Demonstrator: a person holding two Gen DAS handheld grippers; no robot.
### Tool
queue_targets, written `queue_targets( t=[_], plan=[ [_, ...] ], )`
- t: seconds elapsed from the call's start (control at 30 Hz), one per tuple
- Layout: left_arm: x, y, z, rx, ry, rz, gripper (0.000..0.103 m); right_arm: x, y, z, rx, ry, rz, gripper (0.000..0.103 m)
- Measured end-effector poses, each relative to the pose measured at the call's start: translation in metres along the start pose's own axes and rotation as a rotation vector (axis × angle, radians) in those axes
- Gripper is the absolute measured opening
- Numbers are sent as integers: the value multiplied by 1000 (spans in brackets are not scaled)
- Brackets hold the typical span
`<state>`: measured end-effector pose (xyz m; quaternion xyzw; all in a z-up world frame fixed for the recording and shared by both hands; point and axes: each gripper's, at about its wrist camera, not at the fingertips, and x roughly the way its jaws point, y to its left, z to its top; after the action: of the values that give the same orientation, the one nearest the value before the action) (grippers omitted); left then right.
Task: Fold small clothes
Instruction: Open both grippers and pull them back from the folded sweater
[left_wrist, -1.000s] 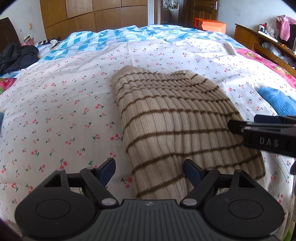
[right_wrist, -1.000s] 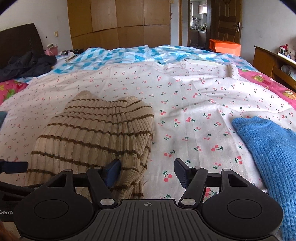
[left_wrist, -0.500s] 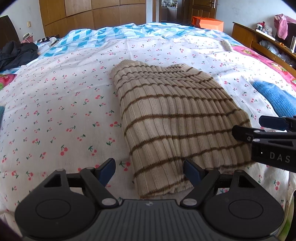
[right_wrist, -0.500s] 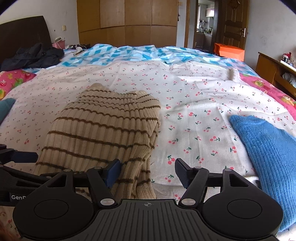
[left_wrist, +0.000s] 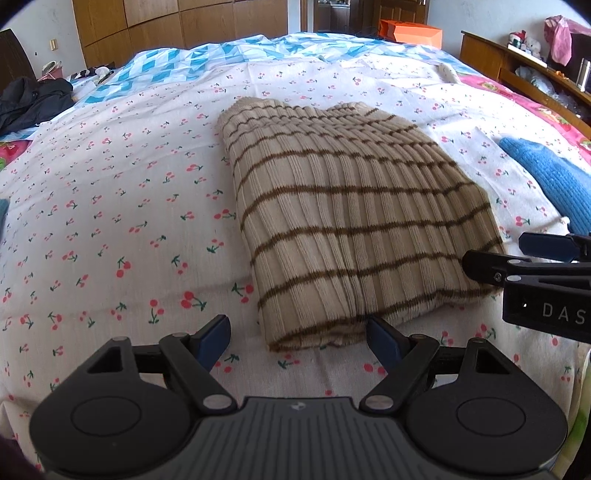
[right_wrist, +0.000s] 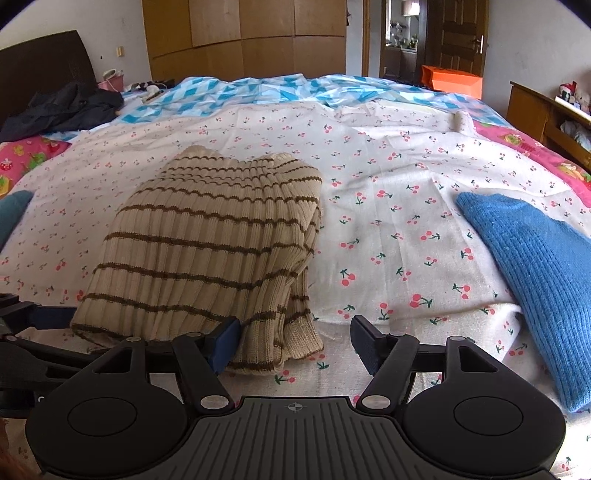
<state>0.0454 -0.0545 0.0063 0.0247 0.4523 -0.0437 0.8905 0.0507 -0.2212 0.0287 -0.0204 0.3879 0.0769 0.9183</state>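
A folded beige sweater with brown stripes (left_wrist: 343, 225) lies on the cherry-print sheet (left_wrist: 122, 206); it also shows in the right wrist view (right_wrist: 210, 254). My left gripper (left_wrist: 299, 341) is open and empty, just short of the sweater's near edge. My right gripper (right_wrist: 293, 345) is open and empty at the sweater's near right corner, where a cuff end (right_wrist: 295, 336) sticks out. The right gripper also shows from the side in the left wrist view (left_wrist: 532, 269).
A blue knit garment (right_wrist: 535, 273) lies to the right on the bed. A dark jacket (right_wrist: 62, 109) lies at the far left. Wooden wardrobes (right_wrist: 243, 37) stand behind, a wooden shelf unit (left_wrist: 517, 70) along the right, an orange bag (right_wrist: 452, 79) by the door.
Both grippers have pulled back toward me and risen, away from the sweater, staying open. The sweater lies still in its folded shape.
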Motion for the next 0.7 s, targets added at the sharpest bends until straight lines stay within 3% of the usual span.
queue_targets(
  t=[0.7],
  plan=[
    [-5,-11,-9,39,15,28,90,-6,7,-12,-9,64,-20,76]
  ],
)
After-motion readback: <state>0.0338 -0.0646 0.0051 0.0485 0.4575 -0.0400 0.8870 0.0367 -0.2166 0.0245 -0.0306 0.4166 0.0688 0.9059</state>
